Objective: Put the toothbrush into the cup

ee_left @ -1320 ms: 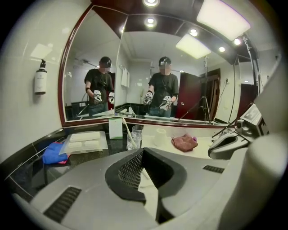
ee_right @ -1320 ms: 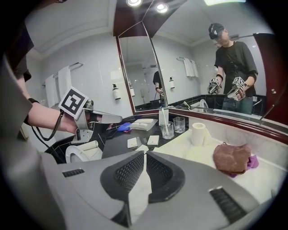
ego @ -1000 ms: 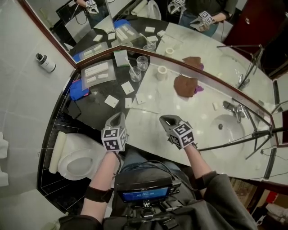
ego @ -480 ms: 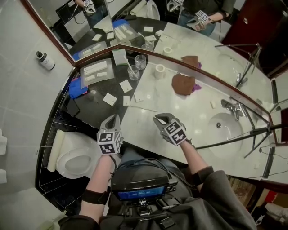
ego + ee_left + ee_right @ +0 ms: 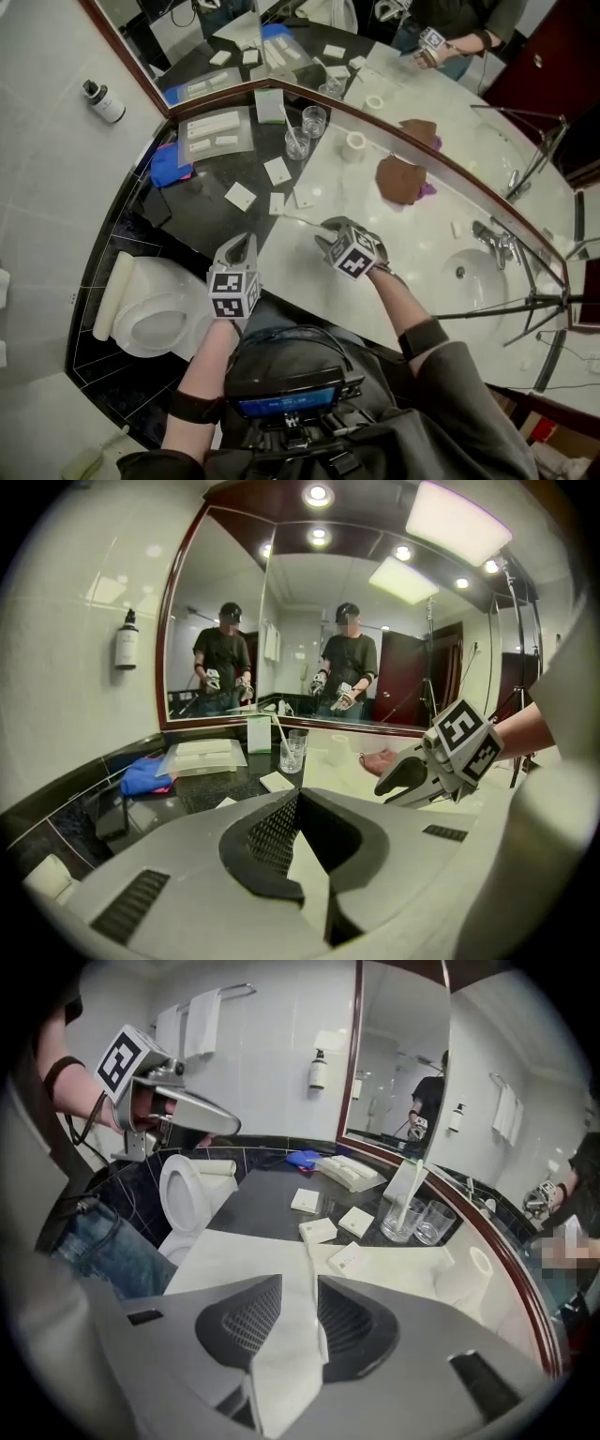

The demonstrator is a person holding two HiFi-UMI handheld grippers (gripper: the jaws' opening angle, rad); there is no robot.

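Straddling the toothbrush (image 5: 315,1297), right gripper (image 5: 330,228) jaws just opening (no grip); left gripper (image 5: 298,797) jaws together.

counter (image 5: 412,246) | glasses (image 5: 314,120), small boxes (image 5: 240,195), roll (image 5: 355,142), brown cloth (image 5: 401,178), toothbrush (image 5: 317,1302)

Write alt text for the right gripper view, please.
The right gripper, fingers just opening, straddles a white toothbrush lying on the pale counter. Two glass cups stand beyond near the mirror; the left gripper hovers upper left.

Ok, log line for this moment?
right gripper: jaws just opening, astride toothbrush on counter, no grip | left gripper: shut, empty
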